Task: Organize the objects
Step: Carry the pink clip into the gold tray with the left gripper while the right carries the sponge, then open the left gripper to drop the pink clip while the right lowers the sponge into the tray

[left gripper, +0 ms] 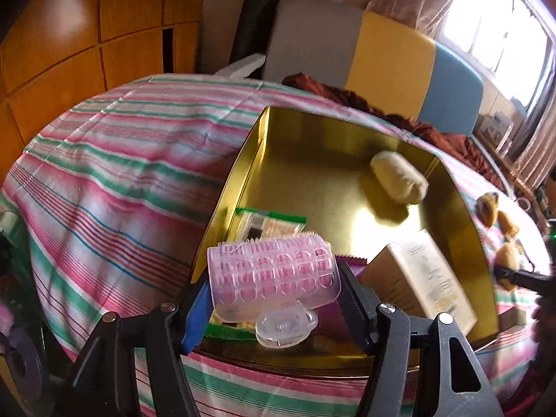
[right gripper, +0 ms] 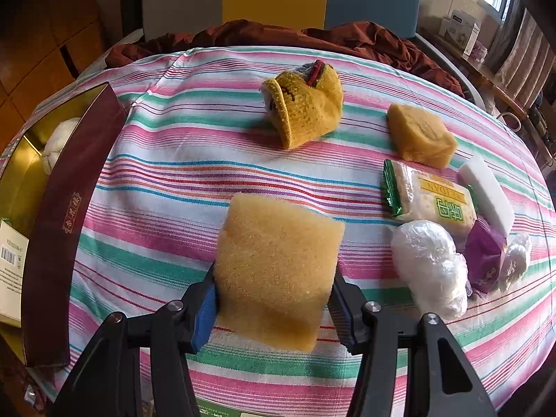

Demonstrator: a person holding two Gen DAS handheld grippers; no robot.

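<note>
My left gripper (left gripper: 274,299) is shut on a pink plastic hair roller (left gripper: 272,278) and holds it above the near edge of the open gold-lined box (left gripper: 333,139). In the box lie a cream fuzzy roll (left gripper: 399,177), a snack packet (left gripper: 267,224) and a tan carton (left gripper: 424,278). My right gripper (right gripper: 274,305) is shut on a yellow sponge (right gripper: 278,271) and holds it above the striped cloth (right gripper: 173,180). The box (right gripper: 52,229), maroon outside, stands at the left in the right wrist view.
On the cloth lie a yellow knitted sock (right gripper: 305,107), a second yellow sponge (right gripper: 420,135), a green-edged cracker packet (right gripper: 431,198), a white block (right gripper: 486,191), a purple packet (right gripper: 484,260) and two white plastic-wrapped bundles (right gripper: 431,271). A brown cloth (right gripper: 278,34) lies behind.
</note>
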